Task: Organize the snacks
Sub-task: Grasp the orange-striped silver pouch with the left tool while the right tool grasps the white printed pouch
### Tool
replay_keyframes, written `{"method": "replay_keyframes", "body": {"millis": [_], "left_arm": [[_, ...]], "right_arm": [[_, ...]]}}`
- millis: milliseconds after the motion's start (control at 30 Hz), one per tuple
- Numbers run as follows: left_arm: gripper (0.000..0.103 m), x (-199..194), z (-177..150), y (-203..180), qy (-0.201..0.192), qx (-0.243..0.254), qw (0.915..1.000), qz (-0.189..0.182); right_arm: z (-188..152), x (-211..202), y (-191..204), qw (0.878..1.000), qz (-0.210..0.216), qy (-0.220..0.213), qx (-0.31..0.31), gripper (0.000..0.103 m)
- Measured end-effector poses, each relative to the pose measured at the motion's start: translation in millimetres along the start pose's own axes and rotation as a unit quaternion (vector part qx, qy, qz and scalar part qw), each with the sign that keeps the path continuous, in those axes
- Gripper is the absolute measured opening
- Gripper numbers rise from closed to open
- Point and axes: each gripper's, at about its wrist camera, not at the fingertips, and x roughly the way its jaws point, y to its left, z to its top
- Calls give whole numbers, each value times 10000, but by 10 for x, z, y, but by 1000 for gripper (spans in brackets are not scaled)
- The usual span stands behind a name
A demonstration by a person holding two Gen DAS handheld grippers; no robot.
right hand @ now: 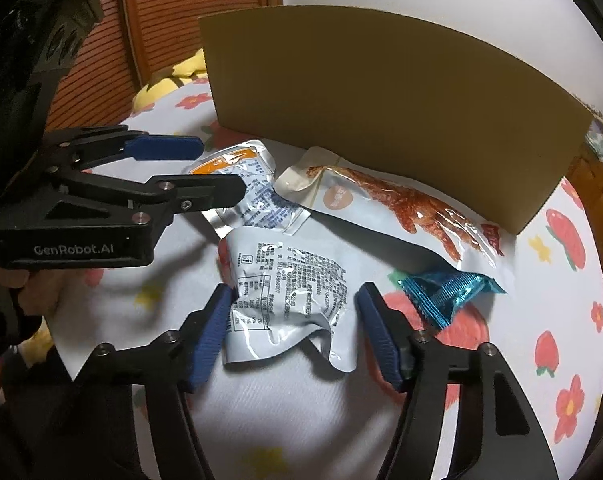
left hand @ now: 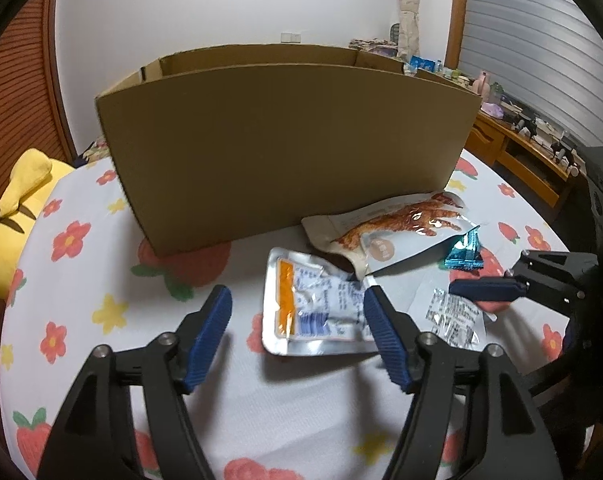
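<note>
Several snack packets lie on a flowered cloth in front of an open cardboard box [left hand: 285, 148] [right hand: 381, 100]. A silver pouch with an orange stripe [left hand: 313, 304] [right hand: 245, 184] lies between the open fingers of my left gripper [left hand: 297, 304] [right hand: 217, 168]. A white crumpled pouch with printed text [right hand: 285, 292] [left hand: 453, 320] lies between the open fingers of my right gripper [right hand: 297, 300] [left hand: 485, 290]. A long pouch with a picture of dried meat [left hand: 397, 228] [right hand: 401, 204] lies against the box. A small teal wrapper [left hand: 465, 254] [right hand: 445, 292] lies right of it.
A yellow plush toy [left hand: 17, 216] [right hand: 169, 76] sits at the left edge of the cloth. A wooden desk with clutter [left hand: 533, 140] stands beyond the right side. A wooden slatted door [right hand: 173, 24] is behind.
</note>
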Motion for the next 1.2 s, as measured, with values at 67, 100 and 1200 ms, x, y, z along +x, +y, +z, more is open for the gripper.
{"method": "replay_keyframes", "body": {"millis": [67, 100, 1200], "left_arm": [[69, 27, 24, -26, 35, 29, 10000, -11], [70, 44, 34, -42, 55, 58, 10000, -4], [31, -250, -158, -207, 12, 613, 9981, -77]], "right_arm": [[-11, -10, 4, 10000, 6, -31, 18, 60], [-25, -22, 8, 10000, 0, -48, 13, 60], [-157, -126, -147, 9992, -131, -219, 315, 60]]}}
